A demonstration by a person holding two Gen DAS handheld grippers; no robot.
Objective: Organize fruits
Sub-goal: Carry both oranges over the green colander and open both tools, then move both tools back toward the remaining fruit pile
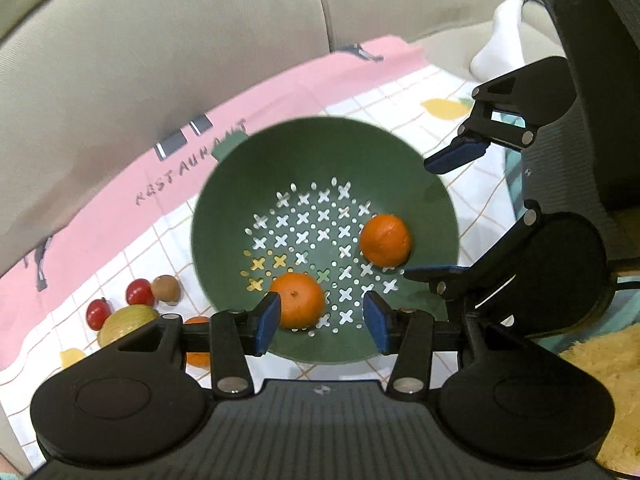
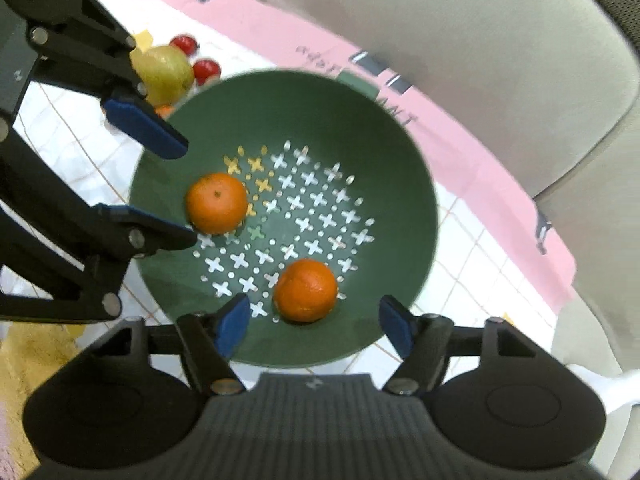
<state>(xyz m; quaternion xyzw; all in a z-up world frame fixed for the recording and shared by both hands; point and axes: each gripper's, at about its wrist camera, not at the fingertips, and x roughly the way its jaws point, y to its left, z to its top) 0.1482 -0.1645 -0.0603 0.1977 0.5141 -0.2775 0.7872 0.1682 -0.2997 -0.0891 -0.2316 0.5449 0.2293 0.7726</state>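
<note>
Resting apart, two glossy oranges point(image 1: 297, 300), green colander point(image 1: 224, 208)

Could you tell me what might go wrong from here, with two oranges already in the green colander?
1. The oranges lie loose in the colander; a knock could roll them.
2. Both open grippers, left and right, hover close together and might collide.
3. Remaining fruit sits clustered, so picking one may scatter others.
</note>
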